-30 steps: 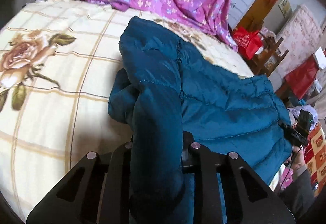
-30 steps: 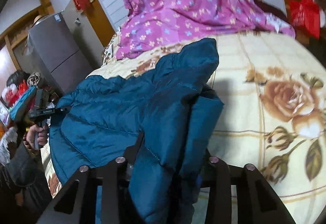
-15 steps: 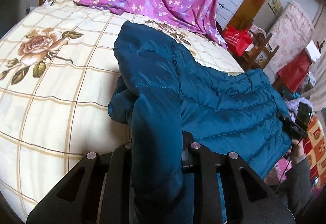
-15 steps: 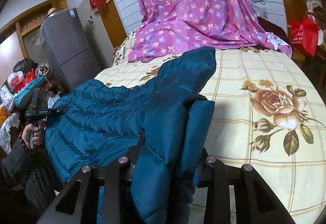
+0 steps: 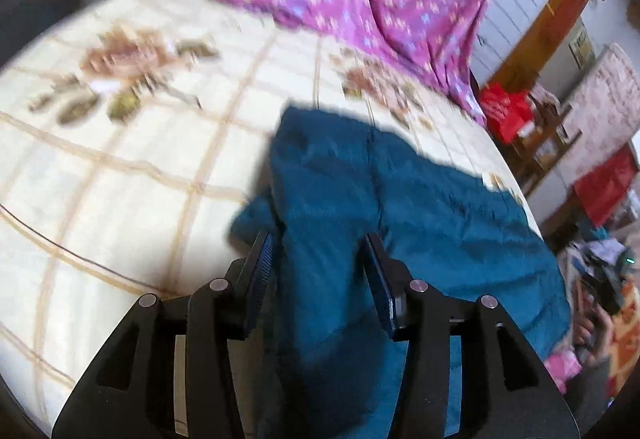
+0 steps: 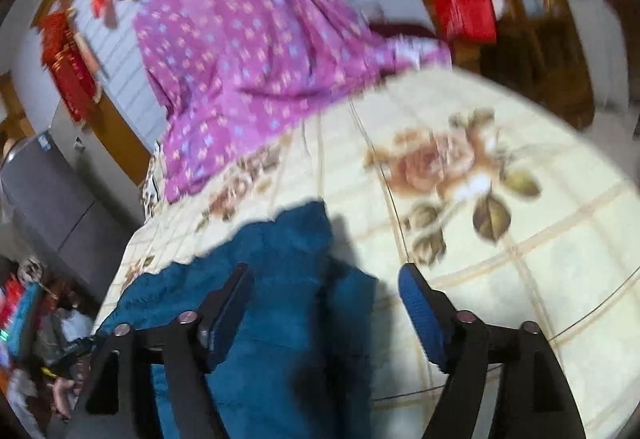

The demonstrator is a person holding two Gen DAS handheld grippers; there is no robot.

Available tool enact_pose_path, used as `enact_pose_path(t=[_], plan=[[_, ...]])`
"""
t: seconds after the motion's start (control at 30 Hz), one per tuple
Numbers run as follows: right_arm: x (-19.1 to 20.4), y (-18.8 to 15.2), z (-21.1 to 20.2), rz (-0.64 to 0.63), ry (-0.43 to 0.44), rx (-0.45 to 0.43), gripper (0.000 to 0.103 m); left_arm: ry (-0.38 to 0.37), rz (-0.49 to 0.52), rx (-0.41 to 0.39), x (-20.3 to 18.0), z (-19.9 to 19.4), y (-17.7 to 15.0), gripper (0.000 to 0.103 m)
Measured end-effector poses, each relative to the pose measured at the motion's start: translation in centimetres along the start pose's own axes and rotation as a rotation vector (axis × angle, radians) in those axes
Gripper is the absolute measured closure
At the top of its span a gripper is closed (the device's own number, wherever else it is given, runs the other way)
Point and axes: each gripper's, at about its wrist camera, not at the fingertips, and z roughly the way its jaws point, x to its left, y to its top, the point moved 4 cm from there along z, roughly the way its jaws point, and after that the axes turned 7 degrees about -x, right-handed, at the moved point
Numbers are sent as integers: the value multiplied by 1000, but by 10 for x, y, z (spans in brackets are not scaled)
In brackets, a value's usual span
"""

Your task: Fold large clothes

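Release step: teal quilted puffer jacket (image 5: 420,207) lay along near edge of cream rose-print bed (image 5: 120,167); left gripper (image 5: 320,259) and right gripper (image 6: 324,295) jaws opening (fabric between, unpinched); next likely regrasp for further fold

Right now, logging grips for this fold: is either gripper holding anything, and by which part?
Nothing held. Both the left gripper and right gripper are opening; the blue jacket lies between their jaws, released.

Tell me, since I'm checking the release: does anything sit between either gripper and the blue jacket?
Nothing visible does. The blue jacket lies directly between the opening jaws of the left gripper and right gripper, on the bedspread.
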Motion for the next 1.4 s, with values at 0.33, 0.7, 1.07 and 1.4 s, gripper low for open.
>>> enact_pose_path(t=[0.33,0.7,1.07,1.4], plan=[[108,-39,6,-287,-72,12,1,31,117,-137,-62,-35,-5,30],[123,-114,-72,-256,-94,51,7,185,347,-17,-130,-51,-109,30],[166,-203,-166,-294,-157,158,6,130,497,20,-196,-107,-178,30],[184,-202,-204,-326,-146,89,6,280,521,-130,-204,-145,-172,30]])
